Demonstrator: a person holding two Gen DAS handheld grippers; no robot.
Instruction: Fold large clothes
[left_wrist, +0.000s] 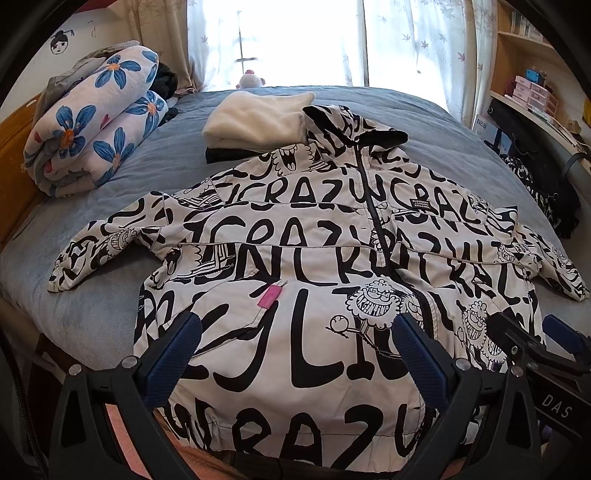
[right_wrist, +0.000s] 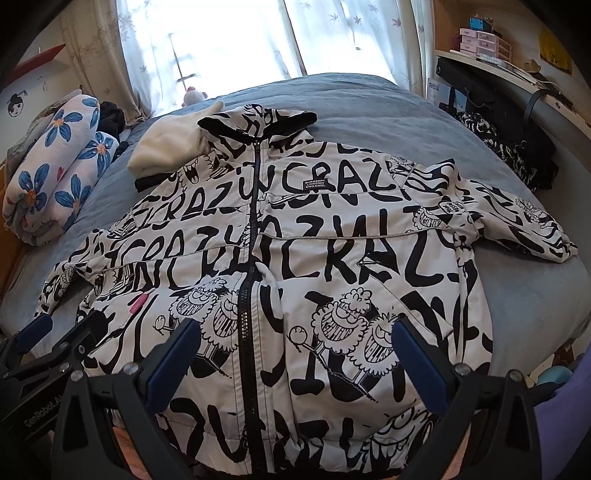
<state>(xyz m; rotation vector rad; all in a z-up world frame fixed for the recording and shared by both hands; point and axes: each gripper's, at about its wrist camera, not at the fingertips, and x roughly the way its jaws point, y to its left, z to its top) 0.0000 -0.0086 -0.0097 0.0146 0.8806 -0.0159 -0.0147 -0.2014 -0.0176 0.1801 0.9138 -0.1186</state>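
Jacket (left_wrist: 295, 258), white with black lettering and cartoon faces, is lying face up and zipped on the blue bed (left_wrist: 110, 295), sleeves spreading out to both sides and hood pointing toward the window. The left gripper (left_wrist: 297, 354) is hovering over the lower front with its jaws standing wide apart, holding nothing. The right gripper (right_wrist: 295, 354) is hovering beside it over the zipper (right_wrist: 253, 258), jaws likewise spread wide and empty. A folded cream cloth (left_wrist: 255, 118) is lying by the hood, and a rolled floral quilt (left_wrist: 92, 122) is sitting at the bed's left edge.
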